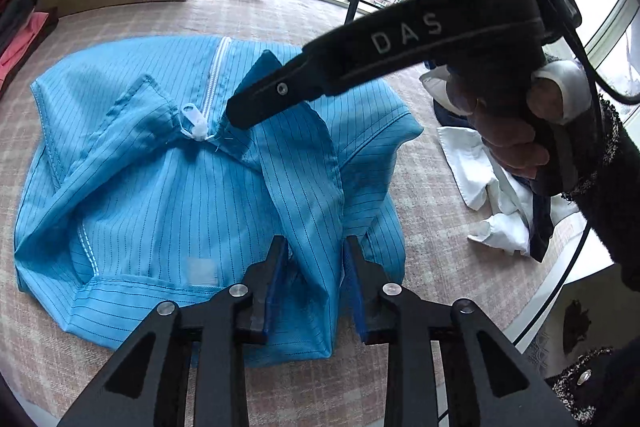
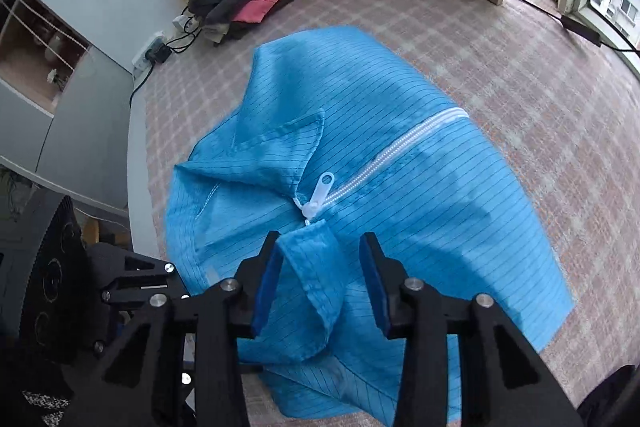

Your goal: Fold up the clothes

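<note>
Bright blue pinstriped zip-front jacket [image 2: 400, 163], white zipper [image 2: 400, 147] closed, rumpled on checked pink bedcover [image 2: 520, 67]. Collar fold between left gripper [image 1: 316, 283] pads, seemingly unpinched; right gripper [image 2: 320, 283] straddles other collar, jaws narrowly apart.

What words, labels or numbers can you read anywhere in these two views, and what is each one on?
"DAS": pale letters on the black body of the right tool, seen from the left wrist view.
A pale patch, perhaps a label, on the blue striped jacket near its hem is too blurred to read.
No other text is legible in either view.
</note>
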A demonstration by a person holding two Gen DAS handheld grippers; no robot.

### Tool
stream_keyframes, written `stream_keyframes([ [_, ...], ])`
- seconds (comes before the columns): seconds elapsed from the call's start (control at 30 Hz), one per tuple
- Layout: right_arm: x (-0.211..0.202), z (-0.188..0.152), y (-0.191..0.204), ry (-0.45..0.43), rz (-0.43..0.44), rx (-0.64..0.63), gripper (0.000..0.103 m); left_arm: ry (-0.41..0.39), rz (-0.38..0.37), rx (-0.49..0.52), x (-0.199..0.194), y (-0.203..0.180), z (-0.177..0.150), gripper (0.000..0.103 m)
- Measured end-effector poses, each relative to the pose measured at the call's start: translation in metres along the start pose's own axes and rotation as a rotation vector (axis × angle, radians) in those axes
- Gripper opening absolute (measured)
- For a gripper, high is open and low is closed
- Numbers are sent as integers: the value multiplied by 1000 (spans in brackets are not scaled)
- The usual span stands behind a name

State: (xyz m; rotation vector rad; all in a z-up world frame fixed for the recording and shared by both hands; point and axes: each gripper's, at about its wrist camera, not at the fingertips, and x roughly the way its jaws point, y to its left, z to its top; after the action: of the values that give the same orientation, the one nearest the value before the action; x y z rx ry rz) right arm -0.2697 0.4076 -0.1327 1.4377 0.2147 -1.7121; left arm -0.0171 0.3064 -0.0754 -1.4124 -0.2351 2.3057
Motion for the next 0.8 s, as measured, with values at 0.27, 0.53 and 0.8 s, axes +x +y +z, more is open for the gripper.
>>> stream_keyframes([
  [0.27,6,-23,-57,-37,521,330,3,-159,46,89,-36,-14,-22,1],
  [0.53,29,-51,-94,-31,536,481,4,-100,115,159,-12,-20,-31,1],
  [0.8,-55,-42,-45,-205,89,227,12,-54,76,208,-52,-36,-33,18],
])
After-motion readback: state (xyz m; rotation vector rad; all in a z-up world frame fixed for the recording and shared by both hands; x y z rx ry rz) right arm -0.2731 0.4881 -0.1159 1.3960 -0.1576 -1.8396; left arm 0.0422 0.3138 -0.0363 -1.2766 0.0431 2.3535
